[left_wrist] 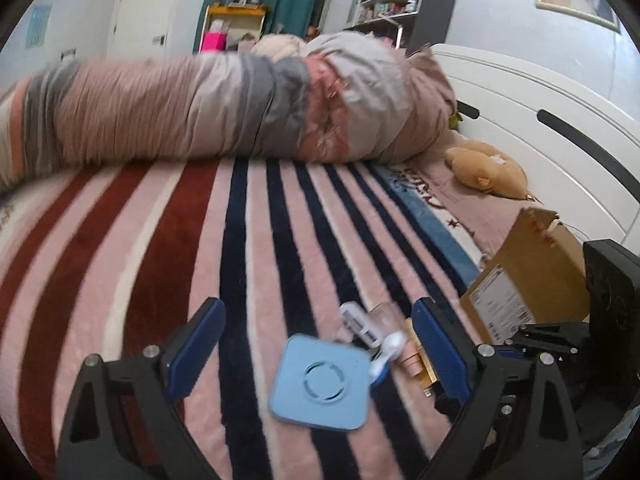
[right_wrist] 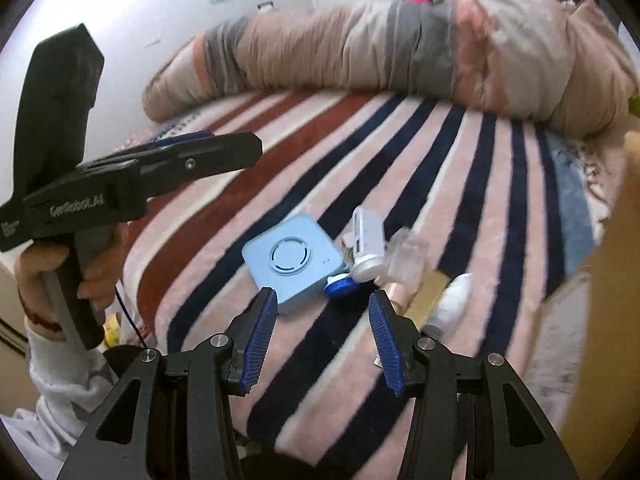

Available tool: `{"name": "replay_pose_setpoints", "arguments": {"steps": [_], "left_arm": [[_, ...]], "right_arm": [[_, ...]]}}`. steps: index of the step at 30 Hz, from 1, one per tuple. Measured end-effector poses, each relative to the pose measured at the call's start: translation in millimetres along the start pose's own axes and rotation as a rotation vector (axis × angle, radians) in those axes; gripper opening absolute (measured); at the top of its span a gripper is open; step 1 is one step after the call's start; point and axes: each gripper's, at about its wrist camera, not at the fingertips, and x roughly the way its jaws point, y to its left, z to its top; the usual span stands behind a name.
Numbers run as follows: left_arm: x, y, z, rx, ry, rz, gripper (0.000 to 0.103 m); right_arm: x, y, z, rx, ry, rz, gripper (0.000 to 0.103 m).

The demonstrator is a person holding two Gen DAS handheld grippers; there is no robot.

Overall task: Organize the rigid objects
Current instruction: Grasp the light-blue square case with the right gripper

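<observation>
The rolled quilt [left_wrist: 240, 104] along the far side of the bed is smearing into blur in both views. A cardboard box [left_wrist: 532, 276] is running off the right edge, its label too small to read. The clear item [right_wrist: 408, 256] beside the white device [right_wrist: 368, 240] is blurring past recognition.

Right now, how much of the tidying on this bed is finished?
Nothing looks sorted yet. The light-blue square device, white cylinder-shaped gadget and clear plastic piece lie clustered on the striped blanket. Both the left gripper and right gripper are empty. Everything remains.
</observation>
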Motion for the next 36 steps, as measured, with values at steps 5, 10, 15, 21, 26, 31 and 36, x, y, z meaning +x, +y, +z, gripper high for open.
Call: {"name": "replay_pose_setpoints", "arguments": {"steps": [5, 10, 15, 21, 26, 31, 36], "left_arm": [[9, 25, -17, -0.043, 0.022, 0.015, 0.093], [12, 40, -22, -0.069, 0.025, 0.048, 0.093], [9, 54, -22, -0.099, 0.008, 0.063, 0.093], [2, 82, -25, -0.166, 0.0, 0.119, 0.093], [3, 89, -28, -0.171, 0.02, 0.155, 0.093], [4, 91, -28, -0.171, 0.015, 0.134, 0.093], [4, 90, -31, -0.174, 0.019, 0.136, 0.093]], "right_arm": [[49, 4, 10, -0.005, 0.085, 0.107, 0.055], [87, 15, 18, -0.032, 0.172, 0.14, 0.07], [103, 28, 38, -0.041, 0.153, 0.11, 0.081], [134, 44, 58, -0.045, 0.157, 0.065, 0.095], [139, 50, 59, -0.062, 0.146, 0.01, 0.085], [124, 61, 42, -0.217, 0.191, 0.091, 0.085], [116, 58, 34, -0.24, 0.175, -0.055, 0.087]]}}
